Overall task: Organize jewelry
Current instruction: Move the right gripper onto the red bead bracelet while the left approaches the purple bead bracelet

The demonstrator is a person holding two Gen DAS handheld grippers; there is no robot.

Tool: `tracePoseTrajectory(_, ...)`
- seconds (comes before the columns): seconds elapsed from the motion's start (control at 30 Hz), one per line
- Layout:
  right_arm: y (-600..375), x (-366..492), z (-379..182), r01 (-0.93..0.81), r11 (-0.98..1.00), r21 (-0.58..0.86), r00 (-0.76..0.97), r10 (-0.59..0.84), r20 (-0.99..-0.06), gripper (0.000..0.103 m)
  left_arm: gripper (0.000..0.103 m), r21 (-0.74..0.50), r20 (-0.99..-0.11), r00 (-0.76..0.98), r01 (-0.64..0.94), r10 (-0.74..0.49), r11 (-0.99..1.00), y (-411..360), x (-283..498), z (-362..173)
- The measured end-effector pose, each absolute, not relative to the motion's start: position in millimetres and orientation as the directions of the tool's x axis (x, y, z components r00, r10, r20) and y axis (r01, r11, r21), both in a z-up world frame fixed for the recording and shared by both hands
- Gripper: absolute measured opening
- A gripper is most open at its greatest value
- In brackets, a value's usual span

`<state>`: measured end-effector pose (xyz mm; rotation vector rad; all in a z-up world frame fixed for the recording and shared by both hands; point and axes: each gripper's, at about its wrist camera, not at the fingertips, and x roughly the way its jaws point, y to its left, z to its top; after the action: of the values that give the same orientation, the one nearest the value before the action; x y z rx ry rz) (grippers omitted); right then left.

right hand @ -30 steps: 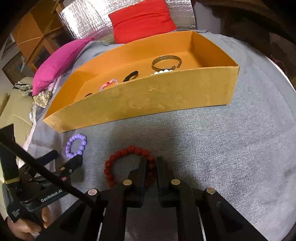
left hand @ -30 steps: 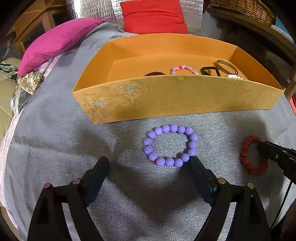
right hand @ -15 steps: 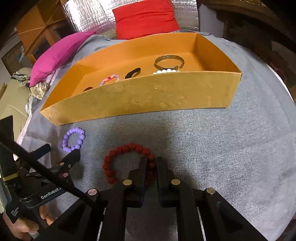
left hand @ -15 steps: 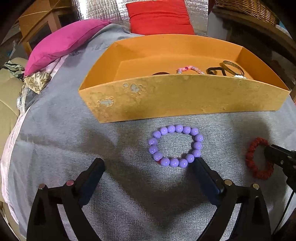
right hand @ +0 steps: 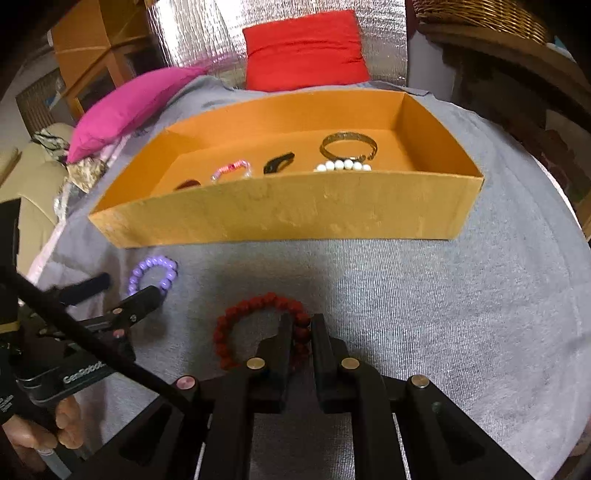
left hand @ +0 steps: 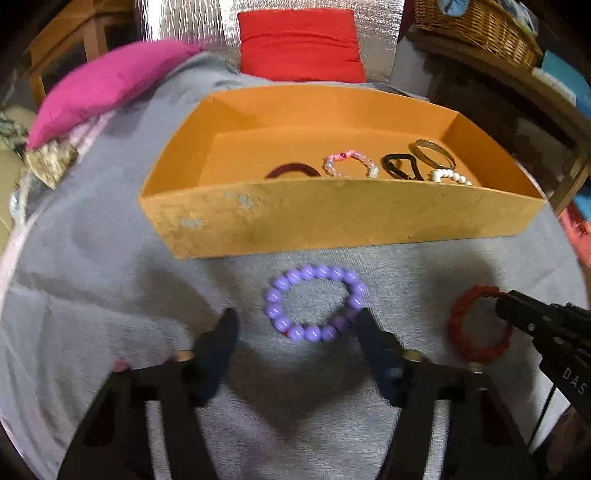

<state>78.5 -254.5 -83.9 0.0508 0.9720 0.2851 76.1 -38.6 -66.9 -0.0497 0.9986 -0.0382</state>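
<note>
Two bracelets lie below the orange box (left hand: 332, 218): the left claw (left hand: 295, 325), closing but not yet pinching, straddles the purple bracelet (left hand: 316, 302) at frame centre; the right claw (right hand: 303, 325) pinches the red bracelet (right hand: 258, 325), presumably for boxing.

A room in somebody's home.
A soft grey blanket (left hand: 92, 258) has a pink pillow (left hand: 110, 77) and a red pillow (left hand: 299, 44) at its far end, with a woven basket (left hand: 476, 26) on a shelf and wooden furniture (right hand: 92, 55) close by.

Purple bracelet (left hand: 316, 302), red bracelet (right hand: 262, 332), orange box (left hand: 332, 218), seemingly plain grey cloth (right hand: 443, 314).
</note>
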Motion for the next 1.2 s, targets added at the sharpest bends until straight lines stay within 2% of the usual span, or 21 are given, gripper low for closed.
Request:
tracePoseTrajectory(0.1,-259,81,-82,-0.211,0.955,0.207,0.520,0.289,-0.804,0.011,0.049,-0.082,-0.841,0.537,0.008,-0.073,0.997,-33,76,-68)
tracePoseTrajectory(0.37,-269,87,-83,-0.180,0.945,0.273,0.485,0.327,-0.811,0.011,0.048,-0.104,-0.841,0.529,0.041,-0.109,0.994,-32,68,-64)
tracePoseTrajectory(0.47,-271,88,-85,-0.178,0.941,0.289,0.472,0.339,-0.814,0.011,0.049,-0.083,-0.844,0.530,0.030,-0.087,0.996,-29,69,-64)
tracePoseTrajectory(0.53,-272,90,-86,-0.169,0.944,0.284,0.471,0.330,-0.818,0.012,0.051,-0.056,-0.844,0.533,0.018,-0.057,0.998,-25,70,-63)
tracePoseTrajectory(0.6,-274,91,-86,-0.164,0.942,0.292,0.467,0.335,-0.818,0.012,0.062,-0.056,-0.845,0.533,0.001,-0.048,0.998,-21,71,-62)
tracePoseTrajectory(0.67,-274,91,-87,-0.158,0.945,0.286,0.468,0.327,-0.821,0.014,0.066,-0.060,-0.846,0.531,-0.011,-0.045,0.998,-17,72,-62)
tracePoseTrajectory(0.73,-273,90,-88,-0.157,0.946,0.283,0.463,0.324,-0.825,0.027,0.067,-0.055,-0.851,0.524,-0.011,-0.041,0.998,-15,73,-64)
tracePoseTrajectory(0.77,-273,90,-88,-0.158,0.946,0.282,0.463,0.324,-0.825,0.028,0.067,-0.050,-0.855,0.517,-0.011,-0.037,0.999,-15,74,-65)
tracePoseTrajectory(0.97,-264,88,-91,-0.186,0.954,0.235,0.479,0.297,-0.826,0.028,0.067,-0.036,-0.863,0.504,-0.007,-0.027,0.999,-16,79,-70)
tracePoseTrajectory(1.07,-255,85,-93,-0.224,0.960,0.166,0.497,0.259,-0.828,0.028,0.067,-0.047,-0.865,0.500,-0.006,-0.038,0.999,-18,82,-71)
tracePoseTrajectory(1.17,-245,81,-94,-0.258,0.960,0.104,0.518,0.229,-0.824,0.025,0.067,-0.105,-0.864,0.496,-0.007,-0.088,0.994,-16,83,-70)
tracePoseTrajectory(1.2,-242,80,-94,-0.269,0.959,0.087,0.522,0.221,-0.824,0.021,0.067,-0.128,-0.861,0.497,-0.005,-0.108,0.992,-15,83,-69)
